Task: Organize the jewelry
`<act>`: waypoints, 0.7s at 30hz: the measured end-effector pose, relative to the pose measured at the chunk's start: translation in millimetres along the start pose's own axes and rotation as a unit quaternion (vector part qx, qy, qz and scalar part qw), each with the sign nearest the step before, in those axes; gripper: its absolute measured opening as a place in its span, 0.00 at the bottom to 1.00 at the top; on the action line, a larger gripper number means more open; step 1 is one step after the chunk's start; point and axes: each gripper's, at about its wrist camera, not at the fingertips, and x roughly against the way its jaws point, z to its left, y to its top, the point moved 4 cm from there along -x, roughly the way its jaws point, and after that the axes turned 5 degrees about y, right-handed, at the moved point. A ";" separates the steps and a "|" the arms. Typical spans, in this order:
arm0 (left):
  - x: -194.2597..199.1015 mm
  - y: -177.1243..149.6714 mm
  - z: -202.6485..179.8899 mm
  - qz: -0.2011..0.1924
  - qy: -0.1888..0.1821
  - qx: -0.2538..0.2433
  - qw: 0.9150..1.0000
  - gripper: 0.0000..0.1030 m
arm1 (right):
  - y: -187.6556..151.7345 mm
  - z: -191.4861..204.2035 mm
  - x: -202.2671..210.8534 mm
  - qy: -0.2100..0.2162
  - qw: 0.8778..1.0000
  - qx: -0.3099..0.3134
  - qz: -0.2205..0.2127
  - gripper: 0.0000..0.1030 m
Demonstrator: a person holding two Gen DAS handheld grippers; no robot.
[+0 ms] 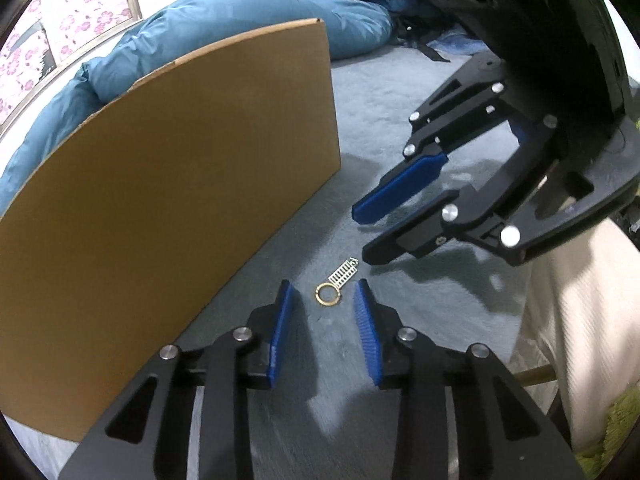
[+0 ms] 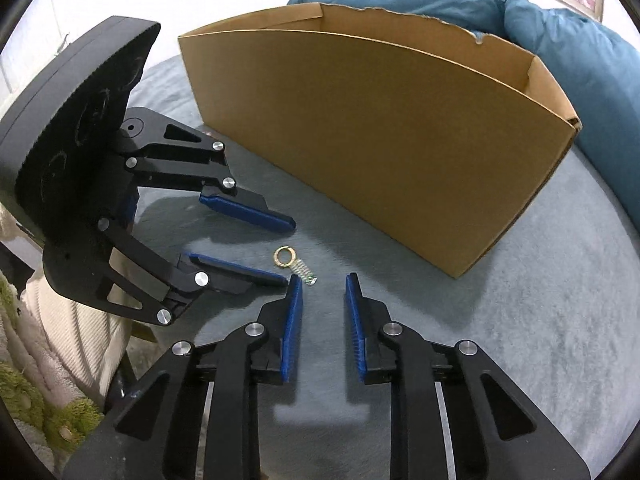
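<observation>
A small earring lies flat on the grey plush cover: a gold ring (image 1: 326, 294) (image 2: 285, 258) with a silvery ladder-like pendant (image 1: 344, 274) (image 2: 306, 274). My left gripper (image 1: 324, 286) (image 2: 287, 252) is open and low over it. The ring sits between its blue pads, and neither pad touches it. My right gripper (image 2: 324, 278) (image 1: 362, 234) comes in from the opposite side, open and with nothing between its fingers. The pendant's end lies just off its left fingertip. The two grippers' tips are close together.
An open brown cardboard box (image 1: 180, 200) (image 2: 380, 160) stands upright just behind the earring. A blue duvet (image 1: 240, 20) (image 2: 580, 60) lies behind the box. A cream cloth (image 1: 580, 320) and a green rug (image 2: 24, 400) show past the cover's edge.
</observation>
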 end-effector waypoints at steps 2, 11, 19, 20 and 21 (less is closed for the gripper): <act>-2.8 1.2 -0.9 0.001 -0.002 -0.003 1.000 0.27 | 2.6 -1.7 -0.4 -0.001 1.000 -0.004 0.000 0.20; 0.2 -3.0 4.6 0.005 -0.017 0.003 1.000 0.11 | 3.0 0.2 3.8 0.006 1.000 -0.012 -0.002 0.20; 9.1 -13.7 18.7 0.015 -0.001 0.014 1.000 0.11 | 8.6 8.1 -4.5 0.018 1.000 0.014 0.002 0.20; 9.4 -14.2 19.5 0.016 0.000 0.016 1.000 0.11 | 9.6 8.7 -6.9 0.018 1.000 0.017 0.003 0.20; 10.1 -15.6 20.3 0.017 0.001 0.018 1.000 0.11 | 10.4 9.4 -9.4 0.018 1.000 0.020 0.004 0.20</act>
